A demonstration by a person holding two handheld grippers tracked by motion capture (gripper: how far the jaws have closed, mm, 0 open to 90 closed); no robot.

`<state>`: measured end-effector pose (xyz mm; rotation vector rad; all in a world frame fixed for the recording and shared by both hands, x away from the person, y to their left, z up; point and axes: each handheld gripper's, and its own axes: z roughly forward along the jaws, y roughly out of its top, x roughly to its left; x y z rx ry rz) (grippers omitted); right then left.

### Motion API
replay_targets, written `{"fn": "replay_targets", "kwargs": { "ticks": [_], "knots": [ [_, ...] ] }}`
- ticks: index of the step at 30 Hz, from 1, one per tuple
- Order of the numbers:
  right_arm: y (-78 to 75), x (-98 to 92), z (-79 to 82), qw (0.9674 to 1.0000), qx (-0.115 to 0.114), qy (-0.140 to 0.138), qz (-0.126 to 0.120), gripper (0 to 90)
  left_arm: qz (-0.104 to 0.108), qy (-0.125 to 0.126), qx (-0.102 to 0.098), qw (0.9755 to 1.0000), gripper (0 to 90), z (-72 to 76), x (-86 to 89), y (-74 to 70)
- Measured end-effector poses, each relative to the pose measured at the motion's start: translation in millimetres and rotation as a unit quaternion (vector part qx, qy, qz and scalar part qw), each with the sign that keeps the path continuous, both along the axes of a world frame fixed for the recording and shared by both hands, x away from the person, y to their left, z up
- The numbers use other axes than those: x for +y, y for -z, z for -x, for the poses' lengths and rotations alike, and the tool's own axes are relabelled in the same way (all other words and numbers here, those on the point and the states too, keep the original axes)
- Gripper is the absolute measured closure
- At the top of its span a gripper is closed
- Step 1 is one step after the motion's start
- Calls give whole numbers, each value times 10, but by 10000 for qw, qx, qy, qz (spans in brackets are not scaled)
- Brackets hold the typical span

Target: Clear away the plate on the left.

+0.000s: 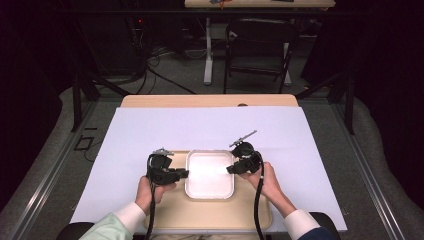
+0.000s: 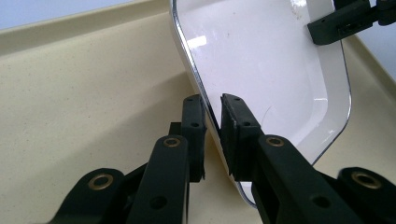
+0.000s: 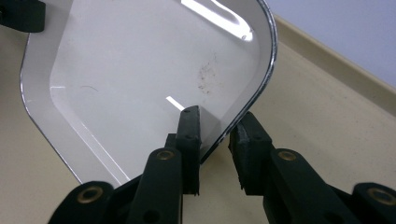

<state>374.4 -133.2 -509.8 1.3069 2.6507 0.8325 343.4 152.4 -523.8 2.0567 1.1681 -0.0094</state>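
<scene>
A white square plate point(image 1: 210, 175) with a shiny rim lies on a beige tray point(image 1: 200, 212) at the near middle of the table. My left gripper point(image 1: 186, 173) comes in level from the left. Its jaws straddle the plate's left rim point(image 2: 198, 79) with thin gaps on both sides, so the left gripper point(image 2: 213, 105) is open. My right gripper point(image 1: 230, 169) reaches in from the right. In its own view the right gripper point(image 3: 217, 119) has one jaw over the plate point(image 3: 140, 60) and one outside the rim, with tray showing between. The plate's face has a small dark smudge point(image 3: 205, 77).
The tray point(image 2: 84, 93) has a low raised edge and rests on a white table cover point(image 1: 150, 130). A strip of bare wooden tabletop point(image 1: 210, 101) runs along the far side. Behind it stand a black folding chair point(image 1: 260, 45) and cables on the floor.
</scene>
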Motion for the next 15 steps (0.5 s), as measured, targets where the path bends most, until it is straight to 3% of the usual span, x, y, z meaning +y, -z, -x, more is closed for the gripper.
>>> {"fn": "replay_targets", "kwargs": {
  "ticks": [15],
  "knots": [
    [85,16,-59,9999,150,-41,3,689,-56,-34,64,10000,780,-37,-13,68]
  ]
}}
